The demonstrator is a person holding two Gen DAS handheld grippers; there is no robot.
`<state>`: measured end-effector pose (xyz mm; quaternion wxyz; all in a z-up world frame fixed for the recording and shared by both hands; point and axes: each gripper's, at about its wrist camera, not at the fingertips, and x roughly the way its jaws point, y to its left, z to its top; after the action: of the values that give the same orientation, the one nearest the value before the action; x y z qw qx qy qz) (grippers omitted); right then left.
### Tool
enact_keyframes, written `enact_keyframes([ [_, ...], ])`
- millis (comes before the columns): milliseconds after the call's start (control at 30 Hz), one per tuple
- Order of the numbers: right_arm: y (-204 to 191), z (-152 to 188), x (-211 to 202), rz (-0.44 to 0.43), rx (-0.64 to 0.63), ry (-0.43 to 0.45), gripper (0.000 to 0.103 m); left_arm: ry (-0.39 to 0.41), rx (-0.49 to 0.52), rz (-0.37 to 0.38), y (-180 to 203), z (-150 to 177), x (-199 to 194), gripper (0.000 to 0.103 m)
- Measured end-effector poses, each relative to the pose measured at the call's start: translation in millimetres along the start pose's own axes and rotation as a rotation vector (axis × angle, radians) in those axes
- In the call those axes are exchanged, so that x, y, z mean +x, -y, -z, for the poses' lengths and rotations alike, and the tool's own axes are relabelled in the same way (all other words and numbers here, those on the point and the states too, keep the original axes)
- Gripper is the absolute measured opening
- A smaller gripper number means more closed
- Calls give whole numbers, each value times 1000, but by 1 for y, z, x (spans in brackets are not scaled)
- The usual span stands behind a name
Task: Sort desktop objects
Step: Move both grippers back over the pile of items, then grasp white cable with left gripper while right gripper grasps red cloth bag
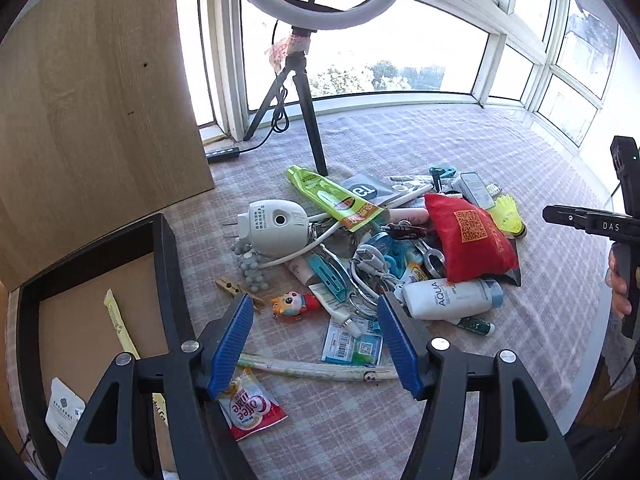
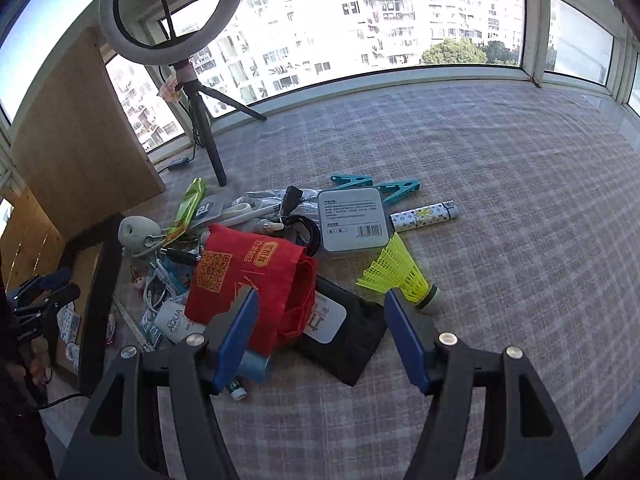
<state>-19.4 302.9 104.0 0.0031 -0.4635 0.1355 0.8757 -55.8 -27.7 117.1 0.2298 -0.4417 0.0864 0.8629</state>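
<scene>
In the middle of the checked bench a heap of small objects is left unsorted. An approach is judged underway: the left hand-held gripper and right hand-held gripper are spread, empty. Next, one item must be singled out for the tray.

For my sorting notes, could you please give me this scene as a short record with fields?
surface: checked tablecloth
pile: mixed small items, centre
top of pile: red pouch
right edge of pile: yellow shuttlecock
near edge: white AQUA bottle
bin: black-framed box, holds sachets
left gripper: open, empty
right gripper: open, empty
</scene>
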Motion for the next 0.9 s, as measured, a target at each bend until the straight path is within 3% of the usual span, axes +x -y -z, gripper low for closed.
enact_keyframes([
  [167, -9, 10, 31, -82, 48, -83, 64, -29, 3, 28, 6, 5, 10, 61],
  [467, -31, 2, 60, -65, 6, -128, 64, -107, -68, 99, 5, 8, 41, 56],
  [600, -28, 1, 66, -100, 39, -138, 65, -140, -93, 128, 13, 0, 63, 55],
  [667, -31, 1, 66, -91, 26, -134, 67, -154, -98, 127, 16, -1, 72, 52],
  [733, -33, 1, 66, -85, 11, -129, 68, -164, -111, 118, 15, 0, 78, 41],
  [900, -33, 1, 67, -84, 2, -128, 68, -181, -164, 145, 6, 4, 83, 39],
])
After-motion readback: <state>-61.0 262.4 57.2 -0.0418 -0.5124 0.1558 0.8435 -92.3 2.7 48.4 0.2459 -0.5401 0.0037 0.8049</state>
